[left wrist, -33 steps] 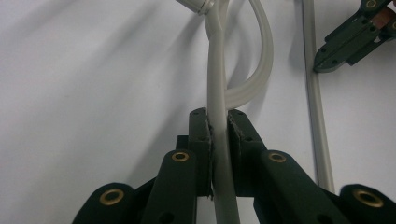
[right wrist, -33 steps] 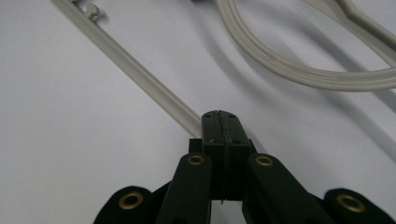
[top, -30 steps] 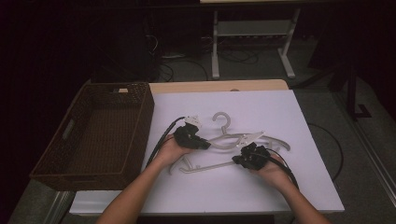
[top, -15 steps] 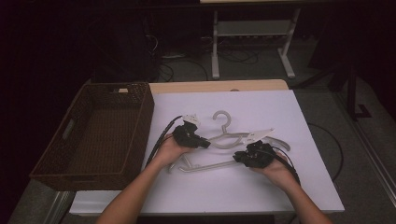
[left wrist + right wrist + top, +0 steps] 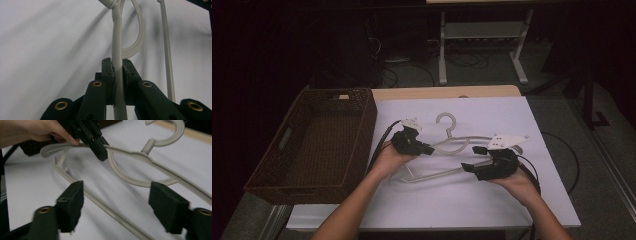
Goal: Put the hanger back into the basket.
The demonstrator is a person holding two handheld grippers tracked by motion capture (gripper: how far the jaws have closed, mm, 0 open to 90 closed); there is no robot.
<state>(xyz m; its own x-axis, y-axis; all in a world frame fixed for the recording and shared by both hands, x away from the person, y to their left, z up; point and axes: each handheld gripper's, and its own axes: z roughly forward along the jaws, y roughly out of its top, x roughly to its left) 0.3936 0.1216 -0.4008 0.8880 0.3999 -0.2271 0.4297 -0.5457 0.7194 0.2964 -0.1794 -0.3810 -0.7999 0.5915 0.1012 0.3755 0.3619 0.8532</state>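
1. The left gripper (image 5: 428,149) sits left of centre in the high view. Its jaws are pressed tight on the upper arm of the pale plastic hanger (image 5: 462,145); in the left gripper view the two pads pinch the grey-white bar (image 5: 117,75) with no gap on either side.
2. The right gripper (image 5: 471,159) is right of centre in the high view. Its jaws have just been opening and now stand wide apart; in the right gripper view the hanger's lower rail (image 5: 105,206) runs between them, but neither pad touches it.
3. So the hanger hangs from a single grip, near one shoulder. Its hook (image 5: 446,121) points toward the top of the frame, and its far end reaches toward the right hand (image 5: 517,182).
4. It lies over the white sheet (image 5: 492,210) covering the counter, mid-frame. Whether its far end rests on the sheet I cannot tell.
5. The brown wicker basket (image 5: 267,185) stands at the left edge of the frame, just beside the left hand (image 5: 387,159), and looks empty.
6. Risks, as I judge them: held off-centre by one pair of jaws, the hanger may swing or twist in the pads. A quick lift toward the basket could let the smooth bar slip out.
7. The long free end could also catch the basket's rim, or the hook could snag the cable (image 5: 379,145) trailing from the left gripper.
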